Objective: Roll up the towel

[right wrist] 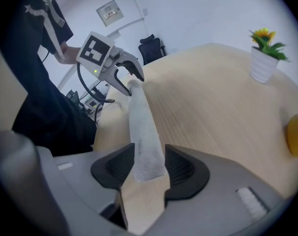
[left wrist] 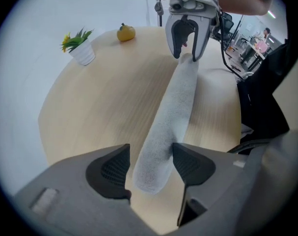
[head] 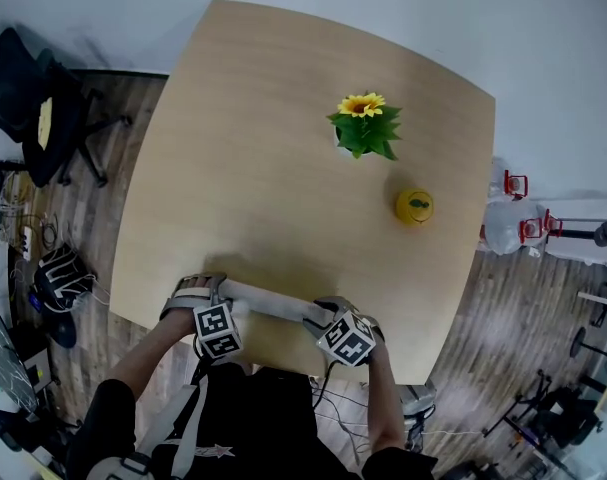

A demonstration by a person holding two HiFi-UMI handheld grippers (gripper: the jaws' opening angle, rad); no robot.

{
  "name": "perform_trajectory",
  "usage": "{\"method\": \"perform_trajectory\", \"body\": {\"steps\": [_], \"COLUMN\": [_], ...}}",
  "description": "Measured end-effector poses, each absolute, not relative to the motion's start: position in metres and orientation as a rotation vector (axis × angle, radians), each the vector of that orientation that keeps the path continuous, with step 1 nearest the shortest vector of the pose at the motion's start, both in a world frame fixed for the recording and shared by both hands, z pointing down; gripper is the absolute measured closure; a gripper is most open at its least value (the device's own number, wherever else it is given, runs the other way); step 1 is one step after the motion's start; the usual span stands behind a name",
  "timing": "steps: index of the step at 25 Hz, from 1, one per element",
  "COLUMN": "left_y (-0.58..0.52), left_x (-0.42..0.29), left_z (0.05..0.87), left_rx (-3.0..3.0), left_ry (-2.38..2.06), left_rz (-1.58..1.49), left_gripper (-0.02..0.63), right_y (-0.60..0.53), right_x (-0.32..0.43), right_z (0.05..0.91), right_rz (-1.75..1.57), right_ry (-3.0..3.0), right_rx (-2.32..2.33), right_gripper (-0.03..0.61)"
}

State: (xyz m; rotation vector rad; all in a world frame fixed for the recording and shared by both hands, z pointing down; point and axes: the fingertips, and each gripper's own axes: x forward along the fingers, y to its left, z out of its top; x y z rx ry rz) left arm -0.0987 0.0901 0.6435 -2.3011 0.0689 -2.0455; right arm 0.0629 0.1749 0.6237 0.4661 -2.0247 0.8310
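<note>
The grey towel [head: 268,302] lies rolled into a long thin roll on the wooden table [head: 283,118], close to the near edge. My left gripper [head: 198,291] stands over its left end, pointing down. In the left gripper view the roll [left wrist: 173,107] runs between the open jaws of the left gripper [left wrist: 149,154], with a gap beside one pad. My right gripper [head: 333,314] is at the other end. There the towel end [right wrist: 141,122] lies between the parted jaws of the right gripper [right wrist: 149,154], unpressed. Each gripper shows in the other's view: the right gripper [left wrist: 188,45] and the left gripper [right wrist: 126,80].
A potted sunflower [head: 363,128] and a small yellow fruit [head: 414,205] stand at the far right of the table. The table's near edge runs just under the roll. A black office chair [head: 43,108] stands on the floor to the left, cables and stands around.
</note>
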Motion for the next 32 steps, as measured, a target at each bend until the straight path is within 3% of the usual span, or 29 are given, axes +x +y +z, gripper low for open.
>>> {"method": "perform_trajectory", "body": {"steps": [5,17,24,25,28,32], "left_y": [0.082,0.031,0.023,0.023,0.029,0.046], "left_x": [-0.102,-0.104,-0.101,-0.103,-0.112,-0.121], "left_z": [0.623,0.503,0.421,0.412,0.390,0.373], "left_rx": [-2.348,-2.594,-2.709,-2.716,-2.720,-2.766], "left_ry": [0.221,0.922,1.150,1.185,1.266,1.302], "left_rz": [-1.949,-1.415,-0.978,-0.922,-0.796,-0.653], "left_gripper": [0.325,0.345,0.431,0.469,0.561,0.601], "right_y": [0.167,0.116,0.116,0.120,0.136,0.164], "right_x": [0.073,0.105,0.107,0.108,0.112,0.114], "right_z": [0.605,0.478,0.384,0.374,0.350,0.340], "right_rz": [0.679,0.367,0.147,0.137,0.105,0.051], "right_ry": [-2.036,-2.071,-2.056,-2.051,-2.047,-2.039], "right_rx": [0.682,1.419,1.729,1.773,1.893,2.001], "right_gripper": [0.334,0.331,0.342,0.345,0.388,0.442]}}
